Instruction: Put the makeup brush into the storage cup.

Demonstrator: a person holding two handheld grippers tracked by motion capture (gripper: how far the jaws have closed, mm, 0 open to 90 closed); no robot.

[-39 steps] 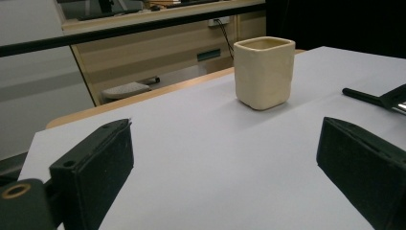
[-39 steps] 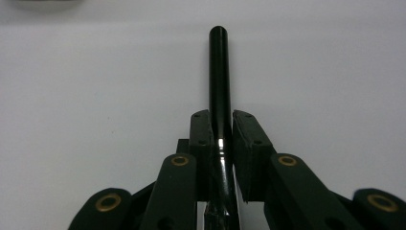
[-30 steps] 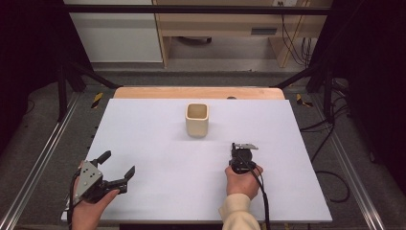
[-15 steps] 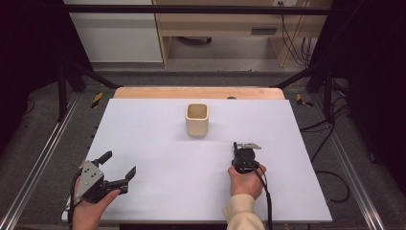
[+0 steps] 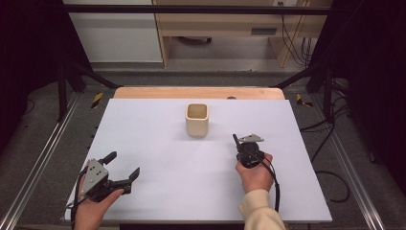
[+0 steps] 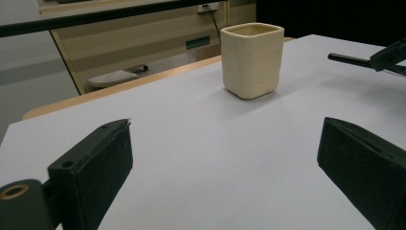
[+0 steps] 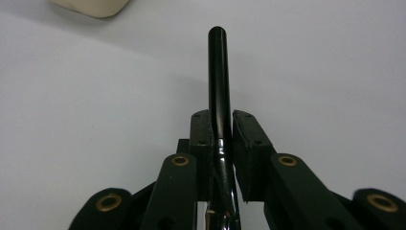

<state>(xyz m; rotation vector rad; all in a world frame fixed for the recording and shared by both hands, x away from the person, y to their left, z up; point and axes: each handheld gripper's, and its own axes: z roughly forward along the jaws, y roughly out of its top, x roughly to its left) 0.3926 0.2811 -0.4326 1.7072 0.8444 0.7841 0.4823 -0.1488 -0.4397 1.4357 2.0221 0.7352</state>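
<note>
Clamping the black pen (image 7: pixel 218 81) between your right gripper's (image 5: pixel 242 146) pads, you carry it low over the white table (image 5: pixel 158 139), its blunt free end pointing away from you and up the board toward the cream cup (image 5: pixel 197 119); the right gripper view has that end reaching almost to the cup's lower corner (image 7: pixel 93 7), though the high view puts pen and cup near each other rather than touching. Held by its rear part, with most of its length projecting past the jaws, the pen seems set up for being steered tip-first into something, and the open-topped cup is the likely target, since it stands upright in the middle of the table's far half with its mouth free. The right jaws are drawn in tight on the shaft, one pad (image 7: pixel 201 139) on each side, with no gap that you can see between rubber and pen, so the grip looks firm; a thin round body can still roll or swing if you tilt the hand quickly. Your left gripper (image 5: pixel 124 170) waits at the near left corner of the table, well apart from the cup, its two jaws spread wide with nothing between them and nothing touching them, the tips hanging just above the bare surface; from there it looks ready to steady the cup should it slide
</note>
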